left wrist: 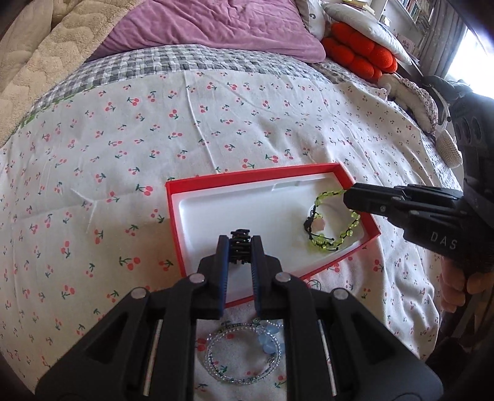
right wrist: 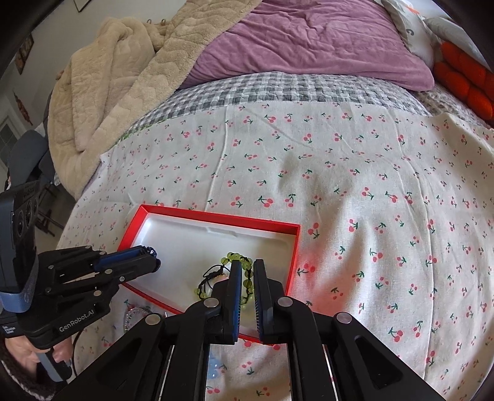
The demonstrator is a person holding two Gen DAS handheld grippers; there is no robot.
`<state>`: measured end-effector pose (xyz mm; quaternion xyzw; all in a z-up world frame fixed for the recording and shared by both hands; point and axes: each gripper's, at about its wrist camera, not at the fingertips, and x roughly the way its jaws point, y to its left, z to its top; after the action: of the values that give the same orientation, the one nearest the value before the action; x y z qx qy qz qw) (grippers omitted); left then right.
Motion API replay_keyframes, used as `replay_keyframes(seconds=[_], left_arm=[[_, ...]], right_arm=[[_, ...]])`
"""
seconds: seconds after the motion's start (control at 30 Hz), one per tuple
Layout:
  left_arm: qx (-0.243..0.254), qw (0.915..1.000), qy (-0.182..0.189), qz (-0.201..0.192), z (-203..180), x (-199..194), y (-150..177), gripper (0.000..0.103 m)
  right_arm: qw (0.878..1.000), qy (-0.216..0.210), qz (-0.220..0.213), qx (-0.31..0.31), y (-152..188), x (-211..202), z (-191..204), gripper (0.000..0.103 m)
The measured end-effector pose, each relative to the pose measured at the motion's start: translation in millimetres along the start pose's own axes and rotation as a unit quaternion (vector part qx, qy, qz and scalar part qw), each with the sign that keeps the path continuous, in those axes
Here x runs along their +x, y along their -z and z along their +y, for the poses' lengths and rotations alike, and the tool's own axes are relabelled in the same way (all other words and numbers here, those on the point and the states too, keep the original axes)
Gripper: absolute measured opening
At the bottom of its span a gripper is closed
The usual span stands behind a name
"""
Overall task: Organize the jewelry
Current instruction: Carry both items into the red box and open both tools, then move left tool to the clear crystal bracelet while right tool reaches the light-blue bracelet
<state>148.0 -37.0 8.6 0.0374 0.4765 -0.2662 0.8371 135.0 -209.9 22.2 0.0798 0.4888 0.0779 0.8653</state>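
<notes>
A red box (left wrist: 247, 178) with a white inner tray lies on the cherry-print bedspread; it also shows in the right wrist view (right wrist: 216, 217). My left gripper (left wrist: 240, 243) is shut on a small black hair clip (left wrist: 240, 245) over the tray's near side. My right gripper (right wrist: 247, 266) is shut on a green beaded bracelet (right wrist: 237, 257), whose loop (left wrist: 336, 222) hangs into the tray's right end. A blue-and-silver beaded bracelet (left wrist: 247, 351) lies on the bedspread in front of the box, under my left gripper.
A purple pillow (left wrist: 216, 27) and a beige blanket (right wrist: 117, 89) lie at the head of the bed. Red cushions (left wrist: 361, 52) sit at the far right. A grey checked strip (left wrist: 185, 61) borders the bedspread.
</notes>
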Motion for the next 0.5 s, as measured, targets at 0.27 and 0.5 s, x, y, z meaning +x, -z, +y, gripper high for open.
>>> replay_keyframes(seconds=[0.27, 0.5], left_arm=[[0.020, 0.9992, -0.013, -0.031, -11.3, -27.4, 3.9, 0.055], [0.019, 0.9983, -0.051, -0.021, -6.8, -39.6, 32.0, 0.074]], right_arm=[[1.000, -0.011, 0.000, 0.013, 1.1, -19.1, -6.1, 0.049], [1.000, -0.017, -0.022, -0.013, 15.2, -46.7, 3.0, 0.070]])
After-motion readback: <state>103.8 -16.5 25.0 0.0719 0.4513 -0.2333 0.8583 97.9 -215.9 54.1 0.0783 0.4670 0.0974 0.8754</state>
